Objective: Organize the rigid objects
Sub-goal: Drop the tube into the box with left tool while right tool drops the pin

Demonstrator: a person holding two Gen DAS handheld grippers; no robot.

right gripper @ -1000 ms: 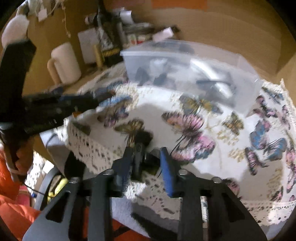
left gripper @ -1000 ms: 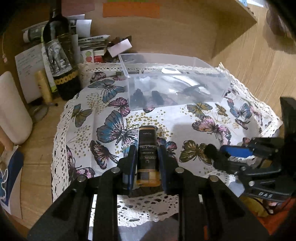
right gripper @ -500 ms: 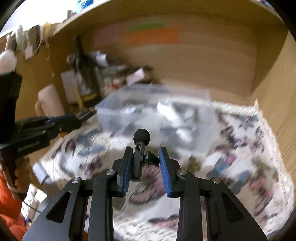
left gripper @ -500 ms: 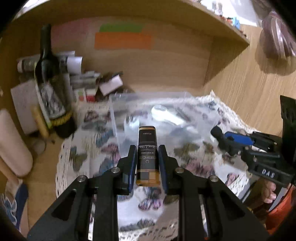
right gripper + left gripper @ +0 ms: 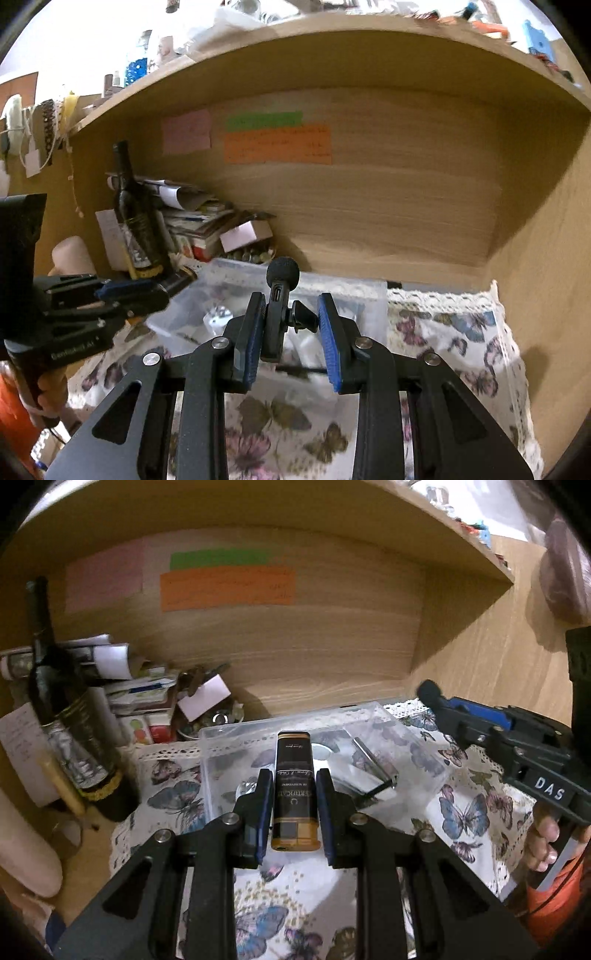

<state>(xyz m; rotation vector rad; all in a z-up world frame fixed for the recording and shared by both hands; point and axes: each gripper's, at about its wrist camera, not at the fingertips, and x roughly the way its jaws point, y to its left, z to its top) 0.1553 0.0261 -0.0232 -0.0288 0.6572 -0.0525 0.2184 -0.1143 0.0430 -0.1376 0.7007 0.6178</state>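
Observation:
My left gripper (image 5: 294,781) is shut on a black and gold lighter (image 5: 294,786) and holds it in the air just in front of a clear plastic box (image 5: 413,760) that holds several small items. My right gripper (image 5: 291,308) is shut on a small black clip-on microphone (image 5: 277,314) with a foam tip, held above the near side of the same box (image 5: 354,291). The right gripper shows in the left wrist view (image 5: 430,694) at the right, the left gripper in the right wrist view (image 5: 147,291) at the left.
A butterfly-print cloth with a lace edge (image 5: 476,812) covers the desk. A dark wine bottle (image 5: 70,716) stands at the back left beside a stack of papers and small boxes (image 5: 147,694). Wooden walls and a shelf enclose the nook.
Both grippers have lifted from the cloth with their objects and moved forward toward the clear box. The views now look more level at the back wall.

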